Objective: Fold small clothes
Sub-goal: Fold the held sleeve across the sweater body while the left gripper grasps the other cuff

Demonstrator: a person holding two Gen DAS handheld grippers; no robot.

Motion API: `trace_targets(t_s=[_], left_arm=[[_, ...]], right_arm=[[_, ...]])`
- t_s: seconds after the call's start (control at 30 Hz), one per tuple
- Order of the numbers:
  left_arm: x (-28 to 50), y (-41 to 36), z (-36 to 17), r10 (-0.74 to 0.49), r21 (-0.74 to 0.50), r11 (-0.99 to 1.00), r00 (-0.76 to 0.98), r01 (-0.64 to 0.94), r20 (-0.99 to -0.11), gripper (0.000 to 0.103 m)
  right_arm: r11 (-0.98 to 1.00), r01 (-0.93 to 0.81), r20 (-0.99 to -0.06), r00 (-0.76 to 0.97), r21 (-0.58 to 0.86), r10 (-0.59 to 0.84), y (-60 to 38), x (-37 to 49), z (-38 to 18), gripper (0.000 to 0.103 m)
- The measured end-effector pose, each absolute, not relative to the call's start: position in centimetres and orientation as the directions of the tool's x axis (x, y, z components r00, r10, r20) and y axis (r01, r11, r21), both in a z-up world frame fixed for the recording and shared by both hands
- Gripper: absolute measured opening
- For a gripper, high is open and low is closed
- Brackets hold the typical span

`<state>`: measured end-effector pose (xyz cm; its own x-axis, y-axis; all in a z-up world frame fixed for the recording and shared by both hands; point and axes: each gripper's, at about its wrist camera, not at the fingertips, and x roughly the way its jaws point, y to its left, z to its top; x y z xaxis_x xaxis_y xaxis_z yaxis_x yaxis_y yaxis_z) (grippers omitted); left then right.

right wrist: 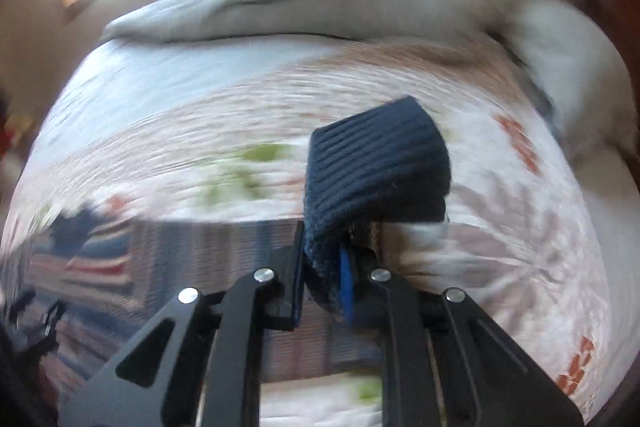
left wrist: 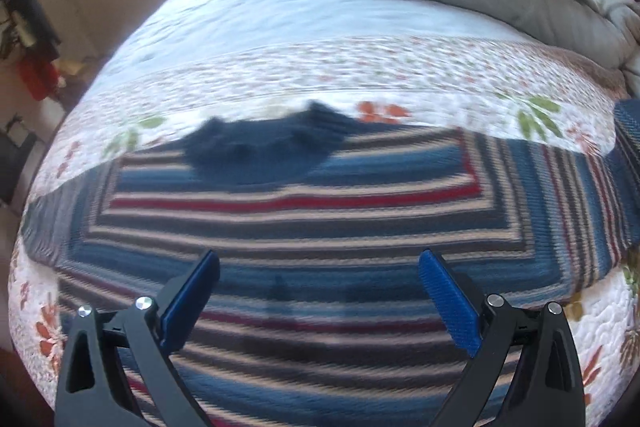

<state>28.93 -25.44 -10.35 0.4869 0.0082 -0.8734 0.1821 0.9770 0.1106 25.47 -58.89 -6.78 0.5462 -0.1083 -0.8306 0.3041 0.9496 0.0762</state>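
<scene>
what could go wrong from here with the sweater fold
1. The right gripper pinches only the navy ribbed cuff of the striped knit sweater; a thin bite like that might slip mid-fold.
2. The left gripper hangs open above the sweater body, pinning nothing, so pulling the sleeve may drag the whole garment across the floral quilt.
3. The right view is motion-blurred; a fast swing could land the sleeve crooked.

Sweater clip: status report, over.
Left gripper open, empty, above striped sweater. Right gripper shut on navy cuff, lifted. Nothing in the way.
</scene>
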Motion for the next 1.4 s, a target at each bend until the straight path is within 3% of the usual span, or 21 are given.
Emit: trace_targets(t_s=[0.2, 0.27, 0.3, 0.33, 0.47, 0.6, 0.77, 1.03, 1.17, 1.27, 1.3, 1.4], left_arm=[[29.2, -17.9, -9.4, 0.055, 0.105, 0.992, 0.487, 0.076, -0.871, 0.100], [29.2, -16.0, -9.4, 0.068, 0.105, 0.993, 0.482, 0.050, -0.874, 0.099], [29.3, -15.3, -9.4, 0.073, 0.106, 0.994, 0.479, 0.042, -0.875, 0.099], [29.3, -14.7, -9.4, 0.075, 0.104, 0.994, 0.477, 0.034, -0.876, 0.099], [29.1, -13.9, -9.5, 0.071, 0.096, 0.995, 0.479, 0.029, -0.875, 0.099], [28.7, -16.1, -10.0, 0.004, 0.049, 0.995, 0.457, 0.087, -0.890, 0.099], [28.6, -21.5, -12.0, -0.167, -0.106, 0.976, 0.333, 0.193, -0.928, 0.099], [29.2, -26.6, -15.4, -0.340, -0.310, 0.932, 0.155, 0.185, -0.928, 0.098], [30.0, -28.1, -16.0, -0.370, -0.345, 0.922, 0.140, 0.172, -0.918, 0.087], [30.0, -28.7, -15.5, -0.370, -0.340, 0.922, 0.162, 0.186, -0.915, 0.069], [29.9, -29.0, -15.3, -0.415, -0.383, 0.901, 0.150, 0.203, -0.897, 0.049], [30.0, -29.5, -15.4, -0.488, -0.463, 0.865, 0.107, 0.194, -0.866, 0.018]], right_arm=[[0.996, 0.041, -0.846, 0.532, 0.073, 0.040, -44.2, 28.0, -8.7, 0.019], [0.998, -0.033, -0.861, 0.503, 0.062, 0.070, -40.1, 28.2, -10.2, 0.036], [0.995, -0.071, -0.873, 0.478, 0.074, 0.099, -38.5, 28.2, -11.2, 0.054], [0.988, -0.102, -0.881, 0.449, 0.115, 0.148, -36.8, 27.7, -11.8, 0.056], [0.928, -0.154, -0.860, 0.349, 0.340, 0.373, -34.8, 25.0, -13.7, 0.057], [0.940, -0.088, -0.858, 0.386, 0.330, 0.338, -37.0, 21.7, -13.2, 0.061], [0.947, -0.018, -0.874, 0.381, 0.320, 0.303, -40.6, 18.0, -13.4, 0.061], [0.958, -0.065, -0.857, 0.433, 0.280, 0.280, -40.3, 14.5, -13.2, 0.065], [0.965, -0.091, -0.851, 0.456, 0.248, 0.262, -39.3, 13.7, -13.4, 0.068], [0.965, -0.097, -0.849, 0.458, 0.245, 0.262, -38.9, 13.5, -13.8, 0.071], [0.967, -0.093, -0.852, 0.458, 0.238, 0.254, -38.9, 13.3, -13.9, 0.071], [0.971, -0.083, -0.856, 0.459, 0.226, 0.239, -39.1, 12.8, -14.2, 0.071]])
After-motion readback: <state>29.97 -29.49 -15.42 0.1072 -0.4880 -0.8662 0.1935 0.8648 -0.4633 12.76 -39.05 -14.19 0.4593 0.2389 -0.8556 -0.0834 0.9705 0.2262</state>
